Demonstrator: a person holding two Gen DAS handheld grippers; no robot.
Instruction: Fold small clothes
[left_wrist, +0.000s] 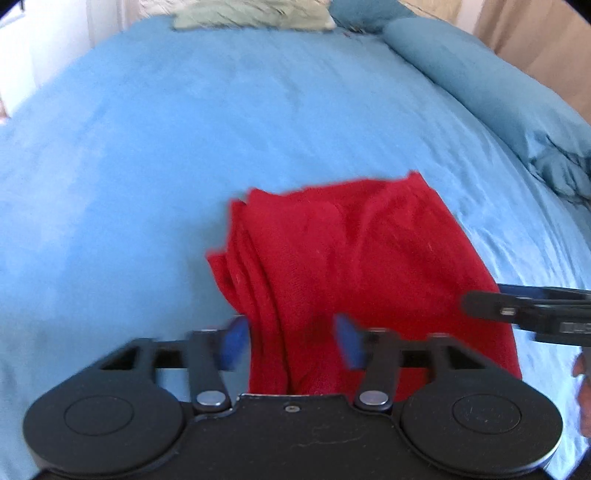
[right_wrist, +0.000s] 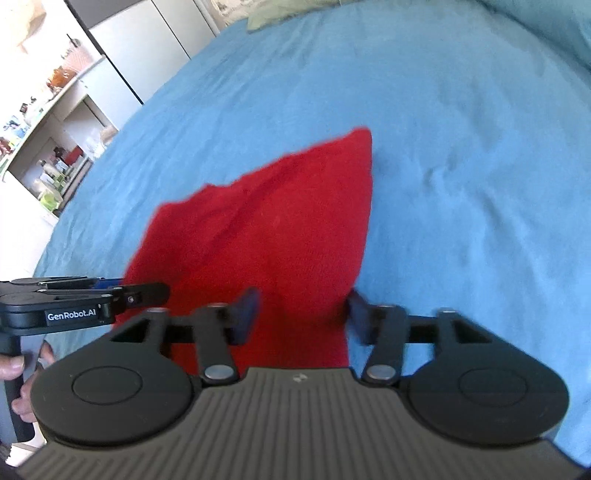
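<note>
A red knitted garment (left_wrist: 351, 258) lies folded in layers on the blue bedsheet (left_wrist: 166, 147), its stacked edges showing on the left side. My left gripper (left_wrist: 292, 343) hangs over its near left end, open, with the cloth lying between the blue pads but not pinched. In the right wrist view the same red garment (right_wrist: 266, 229) tapers to a far corner. My right gripper (right_wrist: 303, 315) is open over its near right end, the fabric between its pads. Each gripper shows from the side in the other's view: the right gripper (left_wrist: 480, 304) and the left gripper (right_wrist: 147, 293).
The blue sheet (right_wrist: 461, 147) spreads wide around the garment. A blue pillow (left_wrist: 480, 81) lies along the right side and a grey-green throw (left_wrist: 251, 14) at the far end. Cluttered white shelves (right_wrist: 55, 147) stand beyond the bed's left edge. A hand (right_wrist: 18, 365) grips the left handle.
</note>
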